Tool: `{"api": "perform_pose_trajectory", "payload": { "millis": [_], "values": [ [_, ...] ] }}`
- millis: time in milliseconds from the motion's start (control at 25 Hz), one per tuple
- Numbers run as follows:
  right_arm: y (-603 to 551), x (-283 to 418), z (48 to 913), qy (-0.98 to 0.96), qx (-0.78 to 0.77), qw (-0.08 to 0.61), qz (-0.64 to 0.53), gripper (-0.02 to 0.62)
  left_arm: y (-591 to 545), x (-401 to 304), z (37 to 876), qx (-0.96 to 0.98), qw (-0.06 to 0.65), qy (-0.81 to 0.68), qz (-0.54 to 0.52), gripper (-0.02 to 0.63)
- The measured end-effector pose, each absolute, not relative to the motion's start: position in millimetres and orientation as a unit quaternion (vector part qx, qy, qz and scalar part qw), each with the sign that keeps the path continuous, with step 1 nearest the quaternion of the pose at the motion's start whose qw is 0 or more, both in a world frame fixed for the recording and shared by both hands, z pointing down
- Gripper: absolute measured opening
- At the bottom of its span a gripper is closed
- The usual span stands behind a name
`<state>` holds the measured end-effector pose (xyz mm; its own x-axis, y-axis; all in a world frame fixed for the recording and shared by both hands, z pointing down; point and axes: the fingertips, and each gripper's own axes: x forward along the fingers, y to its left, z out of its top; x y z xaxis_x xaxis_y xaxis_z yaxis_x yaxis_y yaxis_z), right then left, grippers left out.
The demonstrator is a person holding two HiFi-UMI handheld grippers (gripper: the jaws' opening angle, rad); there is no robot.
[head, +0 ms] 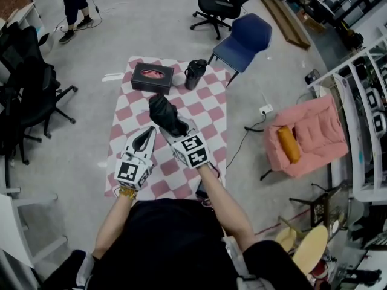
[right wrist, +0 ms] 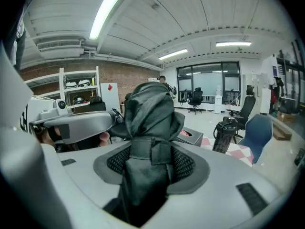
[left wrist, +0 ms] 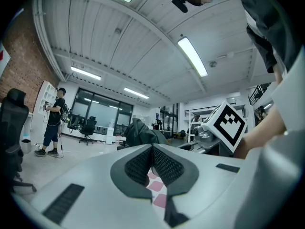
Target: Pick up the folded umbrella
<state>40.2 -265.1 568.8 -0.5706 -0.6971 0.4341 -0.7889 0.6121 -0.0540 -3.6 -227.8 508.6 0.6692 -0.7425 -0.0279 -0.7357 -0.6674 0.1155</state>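
Table (head: 124, 116), pink-and-white checked cloth, on a grey floor. At the far end stand a black box (head: 152, 77) and a black bottle (head: 195, 74) (near each other, apart).

Folded umbrella (right wrist: 150, 118), black: clamped between the jaws of the right gripper (right wrist: 151, 163) over the cloth's middle.

Left gripper (left wrist: 152, 161): jaws closed together, nothing between them.

Surroundings: blue chair (head: 245, 38) beyond the table, black office chairs (head: 227, 5), pink padded seat (head: 311, 132) at right, a person (head: 75, 2) standing at far left.

Umbrella (head: 164, 115) base hidden, bystander (head: 74, 5) cropped
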Motion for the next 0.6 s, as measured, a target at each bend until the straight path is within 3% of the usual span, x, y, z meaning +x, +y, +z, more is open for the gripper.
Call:
{"api": "perform_pose_trajectory", "payload": {
  "millis": [600],
  "values": [
    [-265.2,39.1,513.9,-0.889,0.429,0.14,0.075,0.218,-234.2,4.9,489.9,0.917,0.026,-0.397,-0.045,0.015]
  ]
}}
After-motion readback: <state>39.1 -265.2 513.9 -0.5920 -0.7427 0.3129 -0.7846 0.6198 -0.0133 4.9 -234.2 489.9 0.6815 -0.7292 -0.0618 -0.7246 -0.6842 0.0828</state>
